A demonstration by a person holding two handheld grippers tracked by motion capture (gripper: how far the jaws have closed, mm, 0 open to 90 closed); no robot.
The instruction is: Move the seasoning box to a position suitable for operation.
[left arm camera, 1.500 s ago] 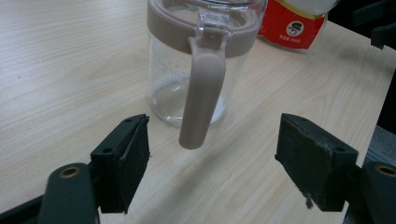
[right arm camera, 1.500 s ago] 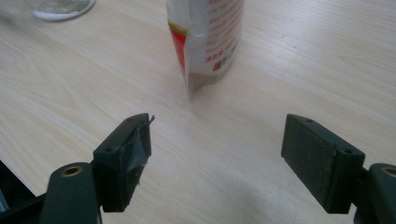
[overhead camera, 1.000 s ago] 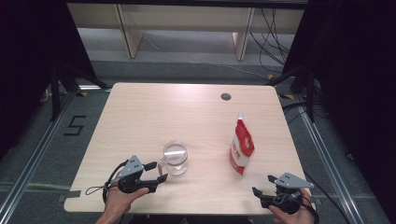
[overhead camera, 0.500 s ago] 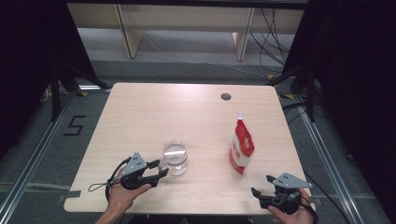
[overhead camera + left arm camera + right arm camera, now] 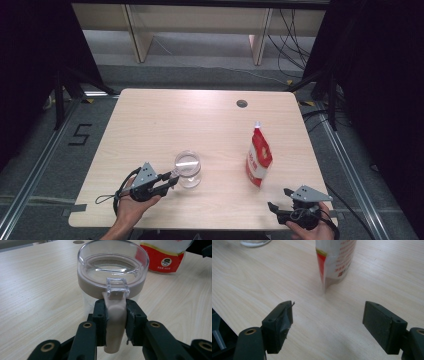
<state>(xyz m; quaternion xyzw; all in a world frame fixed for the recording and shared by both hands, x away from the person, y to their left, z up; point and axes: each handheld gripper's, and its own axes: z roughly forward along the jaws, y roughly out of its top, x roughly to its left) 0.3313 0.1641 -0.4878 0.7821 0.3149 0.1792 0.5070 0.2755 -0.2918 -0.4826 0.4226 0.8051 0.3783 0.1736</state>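
Note:
A clear jar (image 5: 188, 169) with a transparent lid and a beige collar (image 5: 112, 287) stands on the table's near left part. From the collar a beige handle (image 5: 114, 322) runs down, and my left gripper (image 5: 172, 180) (image 5: 115, 325) has just closed its jaws onto it, both pads pressing its sides. A red and white pouch (image 5: 259, 156) (image 5: 335, 260) stands upright right of the jar. My right gripper (image 5: 278, 200) (image 5: 328, 323) rests near the front right corner, open, nothing between its pads, the pouch a short way ahead of it.
The light wooden table (image 5: 200, 125) has a round cable hole (image 5: 242, 103) near its far edge. The jar's base (image 5: 254, 242) peeks in at the top left of the right gripper view. Dark stands flank the table on both sides.
The left gripper's jaws have narrowed from wide apart to pinching the jar's handle. Both hands, the jar and the pouch have stayed where they were.

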